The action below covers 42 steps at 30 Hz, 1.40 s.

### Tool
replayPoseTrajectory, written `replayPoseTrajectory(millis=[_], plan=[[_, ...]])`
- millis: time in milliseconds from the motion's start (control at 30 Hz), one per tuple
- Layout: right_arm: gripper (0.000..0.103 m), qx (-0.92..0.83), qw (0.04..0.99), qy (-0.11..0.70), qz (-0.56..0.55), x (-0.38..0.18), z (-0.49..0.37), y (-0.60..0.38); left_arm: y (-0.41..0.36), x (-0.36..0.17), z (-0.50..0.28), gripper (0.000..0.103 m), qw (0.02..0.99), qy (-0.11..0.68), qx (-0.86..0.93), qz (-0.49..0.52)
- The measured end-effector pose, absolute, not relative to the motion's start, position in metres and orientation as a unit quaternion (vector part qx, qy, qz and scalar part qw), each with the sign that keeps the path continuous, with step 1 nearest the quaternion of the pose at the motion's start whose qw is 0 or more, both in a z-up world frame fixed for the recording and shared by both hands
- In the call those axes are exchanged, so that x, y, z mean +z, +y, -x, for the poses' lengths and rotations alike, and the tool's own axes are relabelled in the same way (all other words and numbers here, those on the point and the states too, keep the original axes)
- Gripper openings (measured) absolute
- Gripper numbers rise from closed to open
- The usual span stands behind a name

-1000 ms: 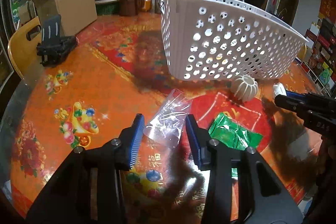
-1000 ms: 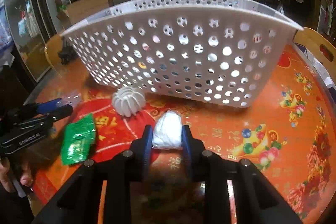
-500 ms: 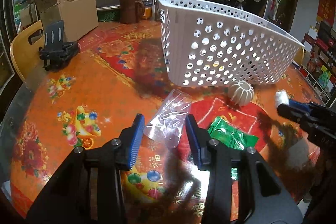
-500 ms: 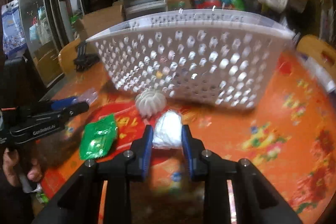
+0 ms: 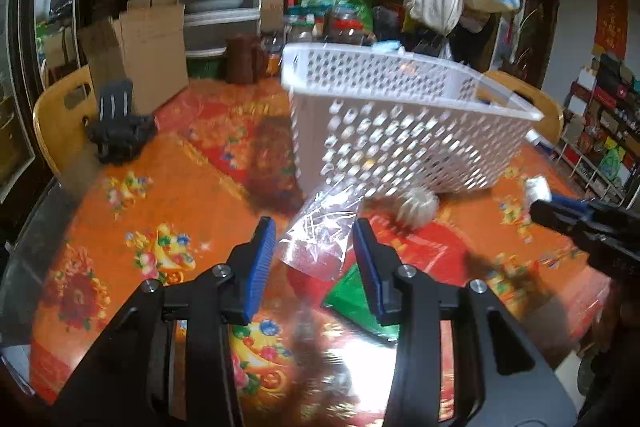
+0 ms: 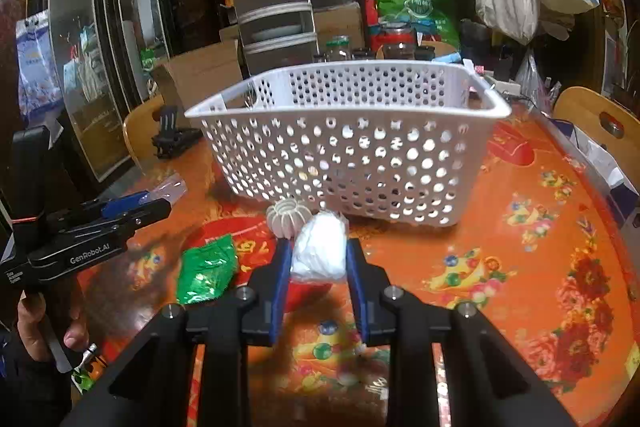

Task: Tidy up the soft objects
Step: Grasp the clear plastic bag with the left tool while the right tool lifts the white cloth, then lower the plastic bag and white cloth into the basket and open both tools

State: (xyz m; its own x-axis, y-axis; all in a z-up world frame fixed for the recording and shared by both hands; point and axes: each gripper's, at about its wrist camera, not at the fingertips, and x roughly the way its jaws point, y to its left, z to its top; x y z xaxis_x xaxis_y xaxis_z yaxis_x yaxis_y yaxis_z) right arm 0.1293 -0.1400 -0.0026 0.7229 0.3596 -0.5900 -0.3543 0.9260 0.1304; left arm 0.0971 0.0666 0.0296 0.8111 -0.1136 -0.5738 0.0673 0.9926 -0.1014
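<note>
From the left wrist camera, the left tongs [image 5: 314, 247] sit in the foreground above an orange, flower-printed worktop [image 5: 160, 195], their blue pads narrowly apart with a clear plastic bag [image 5: 320, 231] between them; the bag looks lifted and held, though the pads' contact with it is not plain. Behind it stands a white perforated basket [image 5: 384, 131], with a ribbed white ball [image 5: 418, 207] lying just in front of its wall and a green packet [image 5: 352, 291] flat on the worktop below the right pad. At the right edge the right tongs [image 5: 540, 197] reach in, carrying a white bundle [image 5: 538, 187]. The slippery film could slide out on the way to the basket, since so little of it sits between the pads. From the right wrist camera, the right tongs are nearly closed, squeezing the soft white bundle firmly between both pads, above the worktop and just in front of the basket. The ribbed ball lies touching or just beside it, the green packet to the left. The left tongs enter from the left, held by a hand [image 6: 52, 323]. Both tongs heading for the same basket could collide at its rim.
</note>
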Motion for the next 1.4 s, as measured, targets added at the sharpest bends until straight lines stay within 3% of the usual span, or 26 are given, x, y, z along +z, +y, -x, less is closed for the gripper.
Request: replayPoseTrajectory(millis=[567,833,1100,1400], plan=[[0.026,0.174,0.953,0.245,0.032,0.119,-0.14,-0.164,0.036,0.151,-0.094,0.038,0.963,0.261,-0.057,0.024],[0.026,0.185,0.943,0.274,0.022,0.148,-0.193,-0.166,0.004,0.207,-0.138,0.038,0.964,0.257,-0.067,0.009],[0.026,0.166,0.94,0.297,0.031,0.148,-0.241,-0.155,-0.011,0.204,-0.203,0.038,0.953,0.297,-0.057,0.017],[0.026,0.137,0.914,0.379,0.051,0.101,-0.302,-0.141,-0.015,0.142,-0.292,0.038,0.921,0.388,-0.026,0.012]])
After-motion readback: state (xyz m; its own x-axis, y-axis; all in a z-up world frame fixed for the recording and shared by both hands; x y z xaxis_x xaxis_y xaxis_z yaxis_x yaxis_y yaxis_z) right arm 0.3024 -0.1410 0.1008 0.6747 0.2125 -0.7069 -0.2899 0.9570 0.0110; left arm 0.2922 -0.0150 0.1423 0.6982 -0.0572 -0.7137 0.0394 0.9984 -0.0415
